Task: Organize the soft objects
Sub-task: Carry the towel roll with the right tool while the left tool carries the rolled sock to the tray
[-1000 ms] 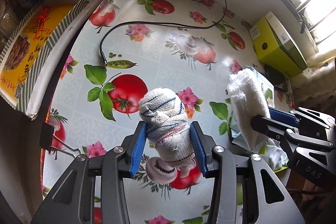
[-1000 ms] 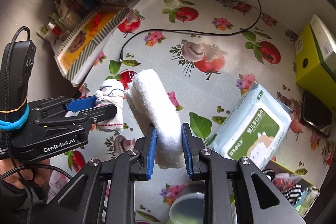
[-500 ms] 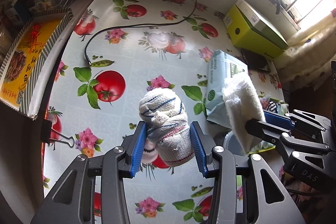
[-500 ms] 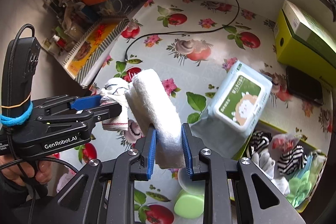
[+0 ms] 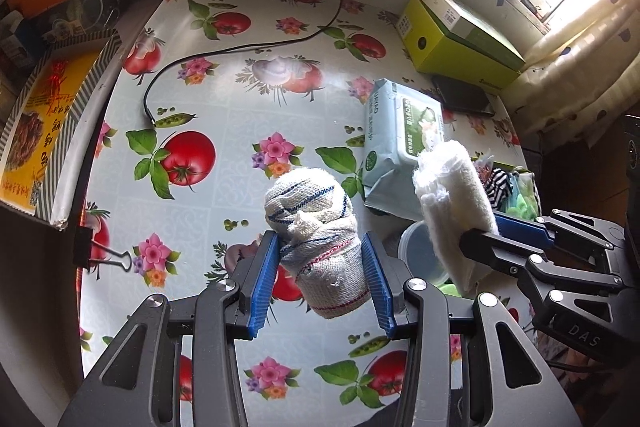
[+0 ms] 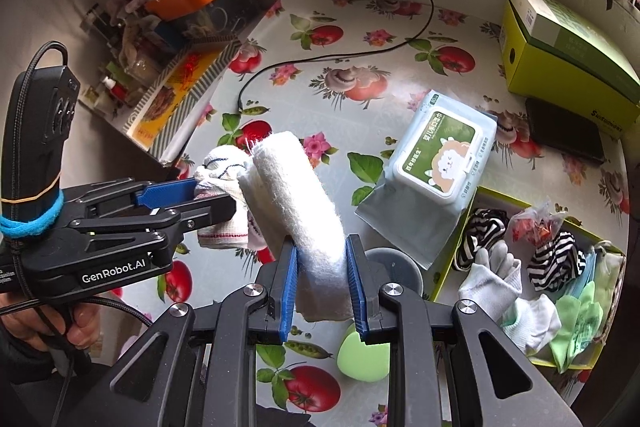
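1. Left wrist view: the left claw is clenched on a rolled striped cloth, blue pads pressing both sides, and holds the roll clear above the counter with its tomato-print cover.
2. In the same view the right claw reaches in from the right edge, grasping a rolled white towel that stands up from its pads. Beyond it lie a pack of wet wipes and a green box; a black cable trails across the far counter.
3. Right wrist view: the right claw is shut tight on the white towel, which leans up and to the left from the pads. The left claw enters from the left with the striped cloth in its grip, a hand on its handle. The two rolls sit just beside each other in the air.
4. At lower right a shallow yellow-green tray already holds striped socks, white socks and pale green cloths. A green ball and a grey cup sit below the towel.
5. Step in hand, as a judgement: both rolls are in transit, lifted and not yet stowed. The tray looks the likely destination.
6. The next move calls for carrying each roll over a free part of the tray, lowering it, then loosening each claw in turn so the rolls stay wound.
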Demonstrator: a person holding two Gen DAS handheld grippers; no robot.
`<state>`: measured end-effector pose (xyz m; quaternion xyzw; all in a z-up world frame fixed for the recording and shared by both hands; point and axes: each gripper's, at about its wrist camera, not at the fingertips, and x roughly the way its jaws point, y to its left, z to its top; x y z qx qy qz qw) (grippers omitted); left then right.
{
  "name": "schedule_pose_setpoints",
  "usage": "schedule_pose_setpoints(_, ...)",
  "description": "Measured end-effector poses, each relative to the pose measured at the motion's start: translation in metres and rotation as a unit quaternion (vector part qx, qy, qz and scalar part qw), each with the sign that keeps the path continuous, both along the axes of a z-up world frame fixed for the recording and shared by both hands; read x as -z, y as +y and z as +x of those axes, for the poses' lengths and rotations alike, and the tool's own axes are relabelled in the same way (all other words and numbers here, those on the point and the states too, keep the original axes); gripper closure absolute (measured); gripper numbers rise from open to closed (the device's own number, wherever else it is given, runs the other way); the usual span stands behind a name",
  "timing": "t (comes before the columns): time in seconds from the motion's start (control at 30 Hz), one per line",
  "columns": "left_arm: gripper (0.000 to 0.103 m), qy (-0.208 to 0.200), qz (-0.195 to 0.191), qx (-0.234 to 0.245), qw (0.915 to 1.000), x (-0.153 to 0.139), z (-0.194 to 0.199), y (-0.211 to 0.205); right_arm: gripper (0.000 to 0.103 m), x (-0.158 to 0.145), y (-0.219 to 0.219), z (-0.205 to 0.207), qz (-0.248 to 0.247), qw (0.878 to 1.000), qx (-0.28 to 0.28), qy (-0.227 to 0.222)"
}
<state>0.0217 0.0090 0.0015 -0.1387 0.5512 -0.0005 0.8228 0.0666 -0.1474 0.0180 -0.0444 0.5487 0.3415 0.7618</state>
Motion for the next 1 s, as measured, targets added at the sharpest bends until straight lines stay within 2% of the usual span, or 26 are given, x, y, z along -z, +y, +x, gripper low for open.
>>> schedule_pose_setpoints(0.53, 0.059, 0.004, 0.006, 0.029, 0.9995, -0.006, -0.008, -0.023, 0.081, -0.002, -0.034, -0.021, 0.017, 0.999, 0.029, 0.009)
schedule_pose_setpoints(1.0, 0.059, 0.012, 0.021, 0.062, 0.9978, -0.012, -0.004, -0.053, 0.081, 0.002, -0.102, -0.032, 0.036, 0.994, 0.104, 0.020)
